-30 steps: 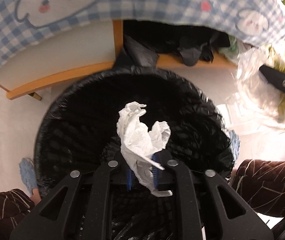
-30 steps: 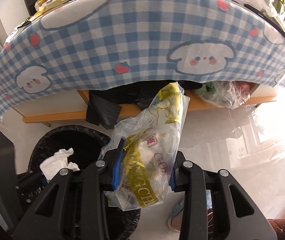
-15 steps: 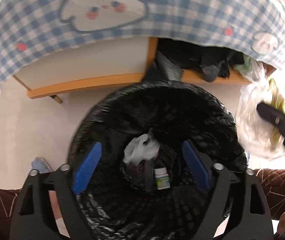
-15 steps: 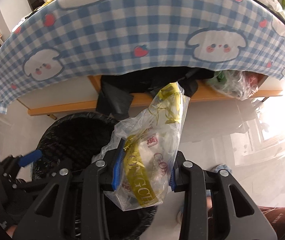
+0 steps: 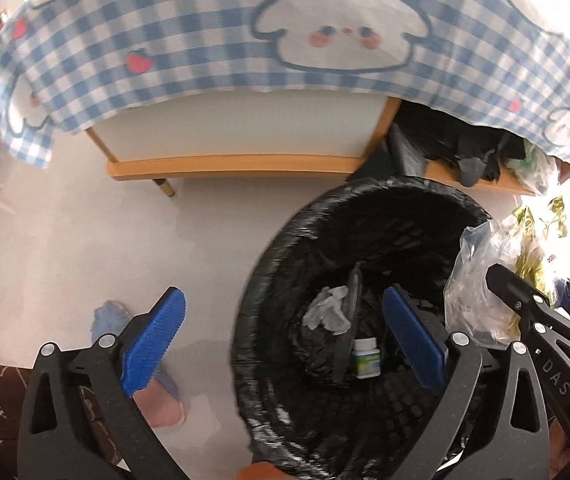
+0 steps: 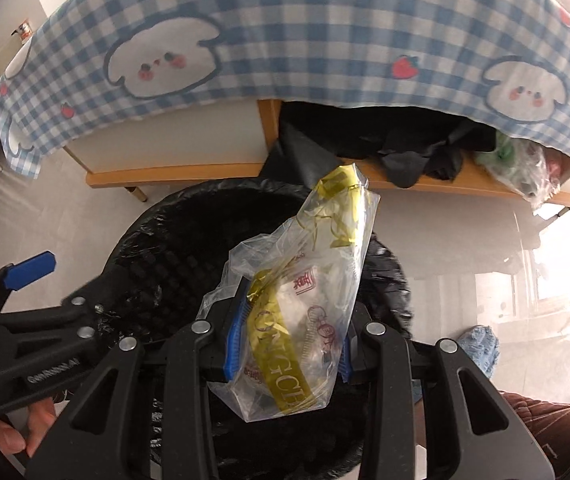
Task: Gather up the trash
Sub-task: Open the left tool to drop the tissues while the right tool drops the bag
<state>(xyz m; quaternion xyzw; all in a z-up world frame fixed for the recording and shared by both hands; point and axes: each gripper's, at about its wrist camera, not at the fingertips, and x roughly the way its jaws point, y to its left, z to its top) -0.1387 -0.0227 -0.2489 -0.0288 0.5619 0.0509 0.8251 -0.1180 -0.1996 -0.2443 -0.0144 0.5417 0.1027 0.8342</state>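
Note:
A black-lined trash bin (image 5: 365, 200) stands on the floor below both grippers. A crumpled white tissue (image 5: 327, 314) and a small white bottle (image 5: 366, 358) lie at its bottom. My left gripper (image 5: 283, 294) hangs over the bin's left rim, its jaws opening wide with nothing between them. My right gripper (image 6: 291, 328) is shut on a clear plastic bag with gold print (image 6: 309, 280), held above the bin (image 6: 157, 240). That bag (image 5: 477, 280) also shows at the bin's right rim in the left wrist view. One blue left pad (image 6: 31, 270) shows at the far left.
A table with a blue checked cloth (image 5: 205, 40) stands behind the bin. Its wooden lower shelf (image 6: 465, 190) holds black bags (image 6: 405, 152) and a clear bag (image 6: 525, 168). A person's blue slippers (image 5: 113, 316) (image 6: 481, 344) and brown trouser legs are close by the bin.
The left gripper opened and the tissue fell into the bin; that gripper then shifted left off the bin's centre. The right gripper carried its bag over the bin.

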